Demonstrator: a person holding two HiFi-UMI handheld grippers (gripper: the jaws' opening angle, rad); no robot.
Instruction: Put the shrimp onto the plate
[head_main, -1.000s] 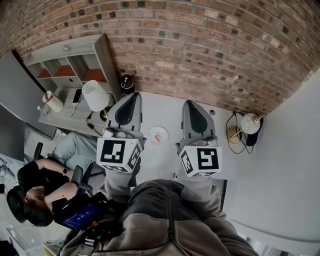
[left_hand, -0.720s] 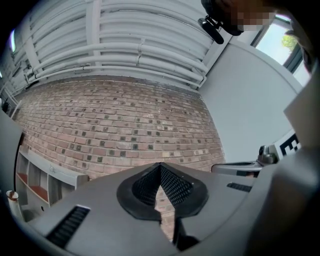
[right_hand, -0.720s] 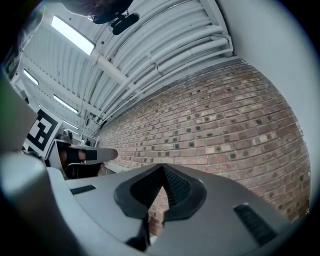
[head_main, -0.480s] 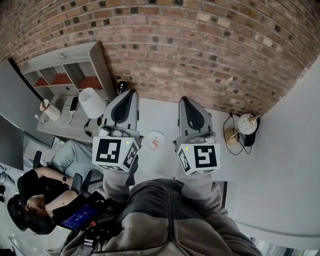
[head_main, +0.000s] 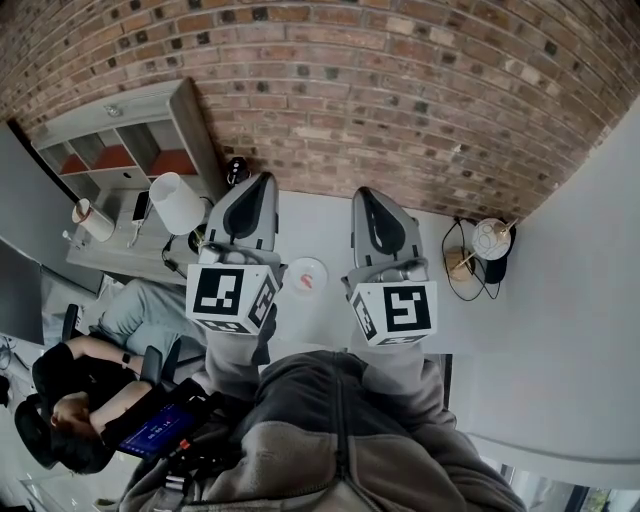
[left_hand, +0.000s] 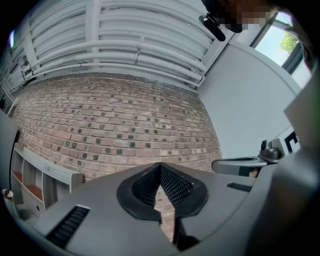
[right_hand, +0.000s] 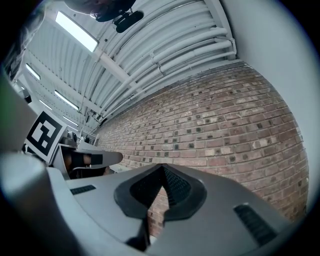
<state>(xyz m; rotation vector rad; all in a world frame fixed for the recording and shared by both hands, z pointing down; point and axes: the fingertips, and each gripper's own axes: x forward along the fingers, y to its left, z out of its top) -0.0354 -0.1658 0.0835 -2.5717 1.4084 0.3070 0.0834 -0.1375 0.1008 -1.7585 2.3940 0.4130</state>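
From the head view, your left tongs and right tongs are held up side by side over the white tabletop. The plate lies between them, nearer to you than both tips. A small pink speck on it looks like the shrimp, too small to tell its long axis. Neither side is clearly nearer.

In the left gripper view, the left tongs are pressed together on nothing, aimed at the brick wall.

The right gripper view shows the right tongs likewise closed and empty.

Rough brick wall, smooth matt table, left claw and right claw of matt grey plastic
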